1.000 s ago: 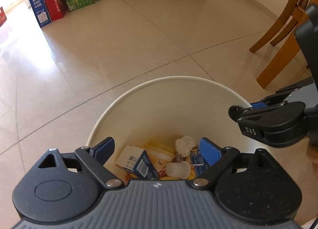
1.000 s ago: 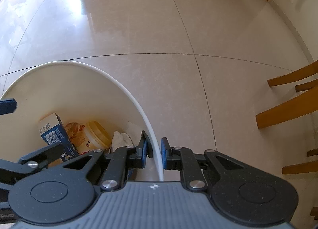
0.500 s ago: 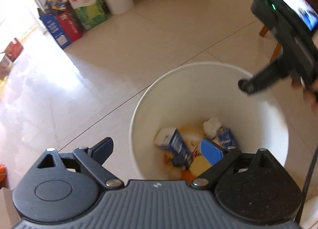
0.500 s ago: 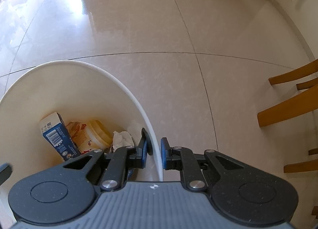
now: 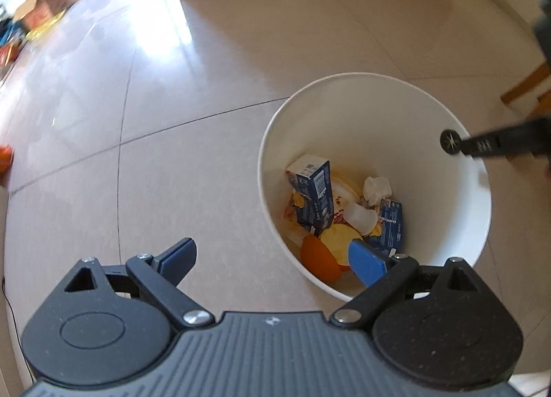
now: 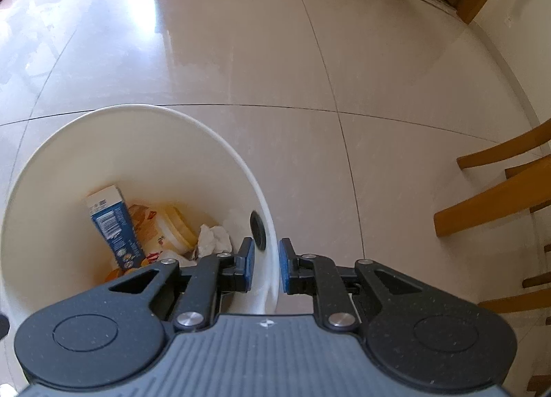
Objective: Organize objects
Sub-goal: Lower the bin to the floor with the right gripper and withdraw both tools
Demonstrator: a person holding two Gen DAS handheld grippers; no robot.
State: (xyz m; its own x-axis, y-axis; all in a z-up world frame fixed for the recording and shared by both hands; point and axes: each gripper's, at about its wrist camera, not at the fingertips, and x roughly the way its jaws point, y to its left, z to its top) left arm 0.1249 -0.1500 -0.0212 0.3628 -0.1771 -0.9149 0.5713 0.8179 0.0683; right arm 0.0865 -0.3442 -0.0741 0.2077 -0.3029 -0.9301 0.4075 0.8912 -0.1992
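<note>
As framed by left wrist view:
- Left hand-held gripper [image 5: 272,257]: jaws wide apart, nothing between them; hovering over floor [image 5: 193,93] just beside bin.
- White bin [image 5: 430,107]: upright on floor, mouth up, long axis vertical; right of centre in frame.
- Contents: blue carton [image 5: 313,190] leaning on end, long axis near upright, top toward far wall; crumpled tissue [image 5: 377,188], orange item [image 5: 318,259], second blue pack [image 5: 391,224] at bottom.
- Right hand-held gripper [image 5: 454,142]: one blurred finger visible at bin's right rim.

As framed by right wrist view:
- Right hand-held gripper [image 6: 265,264]: jaws opening, one pad each side of bin [image 6: 241,162] wall; wall between pads, small gap visible, no longer pinched.
- Blue carton [image 6: 113,228]: standing tilted against inner wall.
- Chairs [image 6: 499,197]: near, at right.

Step in hand, judged: release of bin wall.
- Technique: spread pads fully before lifting; lift straight up along wall to avoid tipping bin.
</note>
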